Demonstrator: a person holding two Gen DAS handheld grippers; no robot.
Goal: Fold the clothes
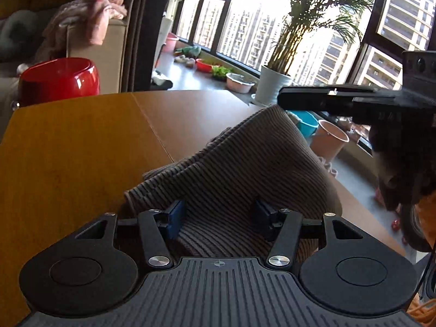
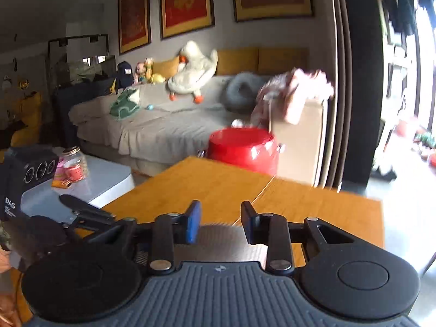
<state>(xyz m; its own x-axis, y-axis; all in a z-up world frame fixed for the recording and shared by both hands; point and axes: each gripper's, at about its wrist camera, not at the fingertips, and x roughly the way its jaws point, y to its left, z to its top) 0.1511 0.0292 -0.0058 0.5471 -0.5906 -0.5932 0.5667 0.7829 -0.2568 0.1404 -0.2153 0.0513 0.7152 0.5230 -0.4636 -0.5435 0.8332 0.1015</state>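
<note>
Garment: brown ribbed knit (image 1: 231,163), bunched on the wooden table (image 1: 68,150), its near part between the left gripper's fingers.
Handling (judged): soft, limp and light; thick ribs should give grip, but loose layers may slide or sag.
Where to hold (judged): a doubled edge or corner, not the slack middle.
Left gripper (image 1: 216,215): jaws spread, cloth lying between the blue pads; whether they press on it I cannot tell.
Right gripper (image 2: 221,224): jaws part-spread, ribbed cloth below the gap, nothing visibly pinched.
Count: one garment on the table; two grippers; one red pot (image 1: 58,77) beyond the table; three framed pictures (image 2: 186,2) above the sofa (image 2: 163,125).
</note>
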